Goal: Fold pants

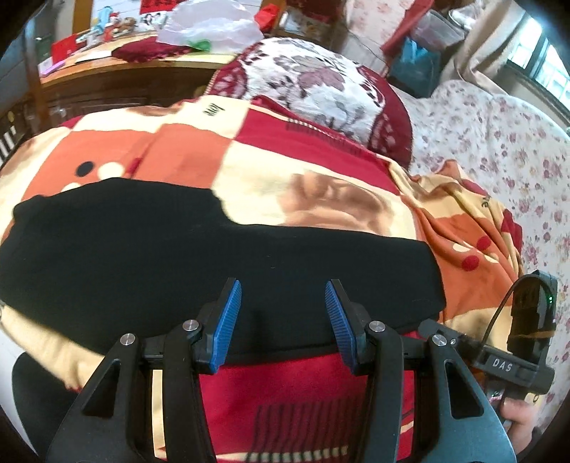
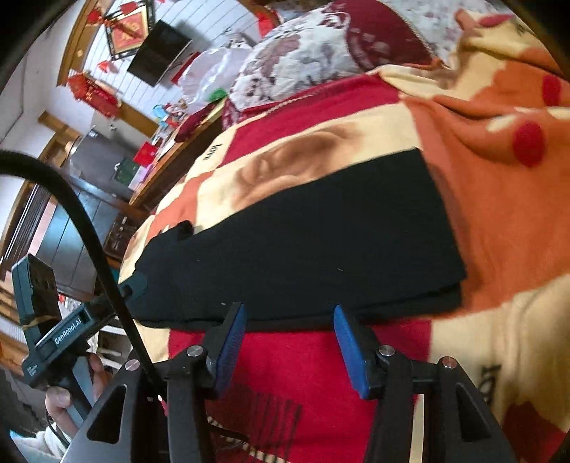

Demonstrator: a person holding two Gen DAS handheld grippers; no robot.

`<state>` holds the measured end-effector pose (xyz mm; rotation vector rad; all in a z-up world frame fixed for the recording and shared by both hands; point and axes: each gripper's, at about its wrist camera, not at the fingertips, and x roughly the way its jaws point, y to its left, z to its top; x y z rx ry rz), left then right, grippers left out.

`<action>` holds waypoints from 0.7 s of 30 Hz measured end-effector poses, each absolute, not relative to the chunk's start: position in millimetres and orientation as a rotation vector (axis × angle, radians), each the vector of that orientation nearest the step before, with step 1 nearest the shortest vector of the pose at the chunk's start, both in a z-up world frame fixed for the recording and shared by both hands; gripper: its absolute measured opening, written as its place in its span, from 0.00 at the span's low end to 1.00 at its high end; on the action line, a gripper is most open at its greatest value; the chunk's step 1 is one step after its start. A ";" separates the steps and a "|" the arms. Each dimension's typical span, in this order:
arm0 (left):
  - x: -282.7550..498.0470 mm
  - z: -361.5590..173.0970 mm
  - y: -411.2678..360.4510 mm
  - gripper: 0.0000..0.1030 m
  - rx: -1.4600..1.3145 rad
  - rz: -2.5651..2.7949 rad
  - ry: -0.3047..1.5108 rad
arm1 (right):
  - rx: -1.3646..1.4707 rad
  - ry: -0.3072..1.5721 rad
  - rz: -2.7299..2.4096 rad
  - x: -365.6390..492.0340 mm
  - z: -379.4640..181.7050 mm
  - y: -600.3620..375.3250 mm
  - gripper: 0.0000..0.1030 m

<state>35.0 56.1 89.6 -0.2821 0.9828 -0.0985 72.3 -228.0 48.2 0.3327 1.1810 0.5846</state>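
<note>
The black pants (image 1: pixel 149 249) lie folded flat on a bed, on a patchwork blanket (image 1: pixel 270 156) of red, orange and cream panels. In the left wrist view their long axis runs across the picture, from the left edge to a squared end at the right (image 1: pixel 427 285); the far edge steps down partway along, so the left part looks deeper than the right. In the right wrist view the pants (image 2: pixel 320 242) run on a slant from lower left to upper right, ending in a straight, neatly cut edge at the right where two stacked layers show (image 2: pixel 452 285); a small tab of black cloth sticks out at the far left end. The left hand-held gripper (image 1: pixel 283 320) hangs over the near edge of the pants with its blue pads (image 1: pixel 228 320) standing apart and nothing between them. The right hand-held gripper (image 2: pixel 290 345) sits just short of the near edge, over the red panel of the blanket (image 2: pixel 302 374), its pads (image 2: pixel 349 349) likewise apart and empty. A hand (image 2: pixel 71 391) grips the other tool's handle at the lower left of the right wrist view. Behind the pants lies a floral pillow (image 1: pixel 313 82), and beyond it a cluttered tabletop (image 1: pixel 117 60) bearing a white plastic bag (image 1: pixel 210 25).
</note>
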 end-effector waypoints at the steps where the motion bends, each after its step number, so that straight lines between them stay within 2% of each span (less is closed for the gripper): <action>1: 37.7 87.7 53.2 0.47 -0.282 -0.110 0.992 | 0.333 1.184 0.573 72.3 47.1 -231.2 0.49; 6: 47.3 82.6 36.4 0.47 -0.237 -0.134 1.010 | 0.367 1.196 0.531 74.6 40.3 -245.5 0.53; 21: 74.7 71.4 26.3 0.48 -0.231 -0.242 1.050 | 0.373 1.215 0.477 73.6 30.2 -251.4 0.54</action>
